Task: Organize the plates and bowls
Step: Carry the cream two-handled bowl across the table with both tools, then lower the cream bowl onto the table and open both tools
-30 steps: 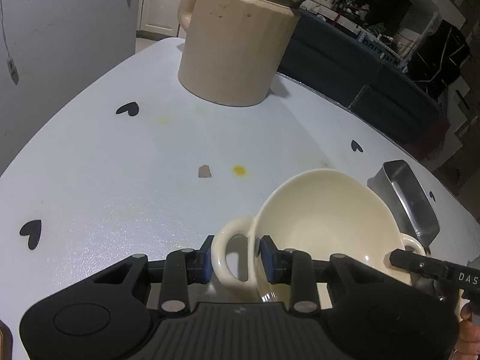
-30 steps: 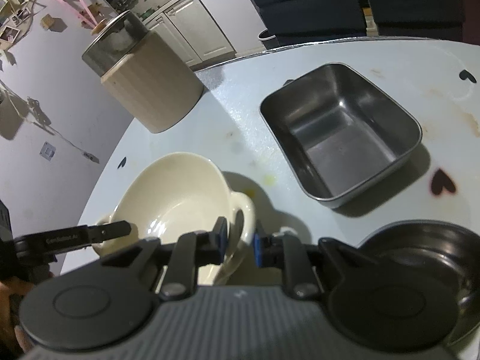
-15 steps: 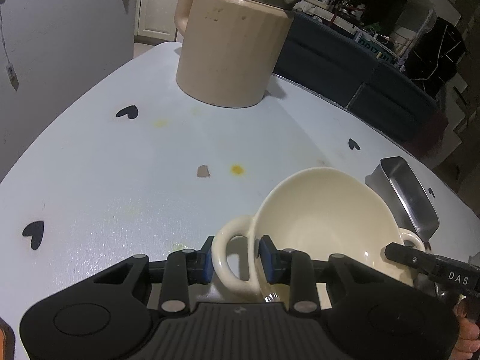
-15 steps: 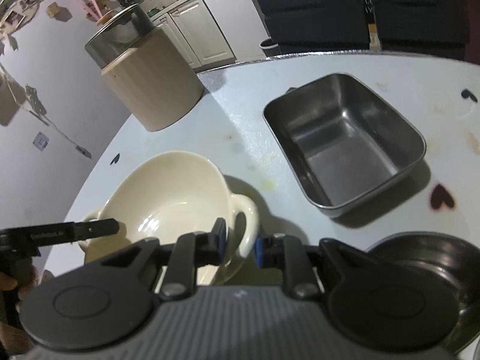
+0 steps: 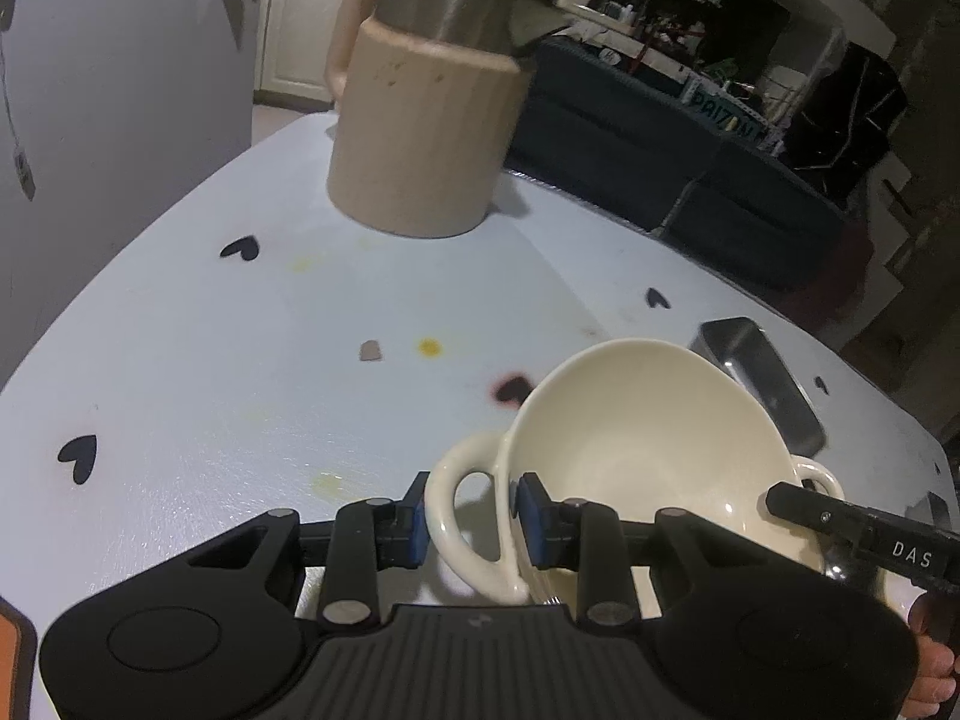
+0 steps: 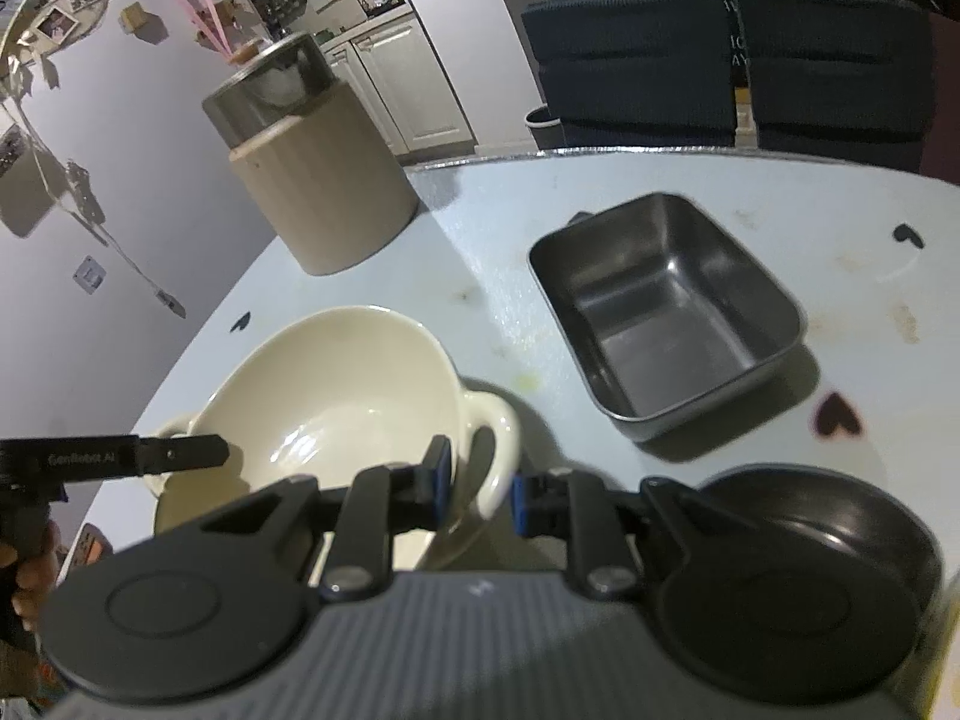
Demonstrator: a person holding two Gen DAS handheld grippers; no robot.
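Observation:
A cream two-handled bowl (image 5: 648,450) is held between both grippers, lifted above the white table (image 5: 210,372). My left gripper (image 5: 471,516) is shut on its near loop handle. In the right wrist view the bowl (image 6: 336,414) shows too, and my right gripper (image 6: 478,489) is shut on its other handle. A flat cream plate (image 6: 180,498) shows under the bowl's left edge. A rectangular steel tray (image 6: 660,318) sits ahead on the right, and it also shows in the left wrist view (image 5: 762,378). A dark round bowl (image 6: 828,546) lies at lower right.
A tall beige canister with a steel lid (image 5: 432,120) stands at the far side of the table; it also shows in the right wrist view (image 6: 312,180). Dark blue chairs (image 6: 720,60) line the far table edge. Black heart marks (image 5: 240,249) dot the tabletop.
Both grippers have risen with the bowl; the table and steel tray sit lower and farther. The bowl has shifted slightly right in the left wrist view.

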